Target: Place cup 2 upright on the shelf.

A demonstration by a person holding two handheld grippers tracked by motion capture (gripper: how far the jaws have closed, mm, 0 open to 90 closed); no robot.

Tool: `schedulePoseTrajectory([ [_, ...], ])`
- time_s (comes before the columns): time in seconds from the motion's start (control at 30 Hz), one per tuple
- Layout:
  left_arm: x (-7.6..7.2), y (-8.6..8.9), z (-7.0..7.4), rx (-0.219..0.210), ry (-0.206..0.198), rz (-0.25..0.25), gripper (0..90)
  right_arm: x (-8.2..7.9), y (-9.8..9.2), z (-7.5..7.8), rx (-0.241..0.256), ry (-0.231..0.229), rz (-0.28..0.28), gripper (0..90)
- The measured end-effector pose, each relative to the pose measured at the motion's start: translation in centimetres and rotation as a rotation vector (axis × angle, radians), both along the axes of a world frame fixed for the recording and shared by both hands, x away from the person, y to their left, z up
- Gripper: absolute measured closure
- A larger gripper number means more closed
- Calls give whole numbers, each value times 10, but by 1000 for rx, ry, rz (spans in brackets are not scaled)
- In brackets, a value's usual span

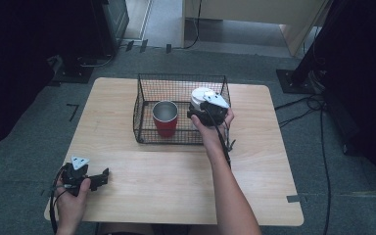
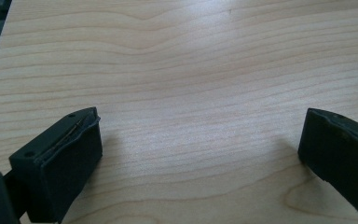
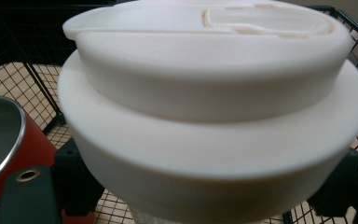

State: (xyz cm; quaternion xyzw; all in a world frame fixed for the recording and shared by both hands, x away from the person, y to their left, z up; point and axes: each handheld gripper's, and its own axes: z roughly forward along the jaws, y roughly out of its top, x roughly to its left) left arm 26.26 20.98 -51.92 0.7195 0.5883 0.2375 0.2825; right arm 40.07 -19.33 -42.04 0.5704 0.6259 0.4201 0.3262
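pale wood grain runs under our left gripper (image 2: 200, 140), which we rest low at the near left corner of the table (image 1: 176, 196); its own view shows the two black jaws standing wide apart with nothing between them, only bare tabletop. from above we see that gripper (image 1: 102, 176) in our left hand (image 1: 73, 196), jaws pointing right along the table, its cable looping off the near edge. farther in, our right forearm reaches up the middle of the table to the right gripper (image 1: 203, 111), held at the near right part of the basket (image 1: 142, 83). the basket is black wire, open at the top, and sits on the far half of the table, about centred. our right gripper is clamped on a white cup (image 1: 199, 95); in its own view the cup (image 3: 214, 140) rises big and close between the jaws, with a cream-white lid and a broad rim, and the jaws press against its sides lower down. the white cup sits within the right side of the basket; whether its base touches the wire floor we cannot tell. just left of it, apart from it, a red cup (image 1: 165, 118) stands upright inside the basket with a shiny metal lining, and its rim (image 3: 2, 140) shows at the left of the right gripper view. beyond the table lies grey floor (image 1: 235, 54) with cables.
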Motion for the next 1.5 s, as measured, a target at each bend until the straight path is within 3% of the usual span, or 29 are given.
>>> schedulePoseTrajectory([
  [0.5, 0, 0, 0, 0, 0, 0, 0, 1, 3, -4, -8, 31, -8, 158],
  [0.63, 0, 0, 0, 0, 0, 0, 0, -1, 6, -2, -24, 27, -47, 131],
  [1.5, 0, 0, 0, 0, 0, 0, 0, -16, 2, 5, -12, 21, -5, 87],
])
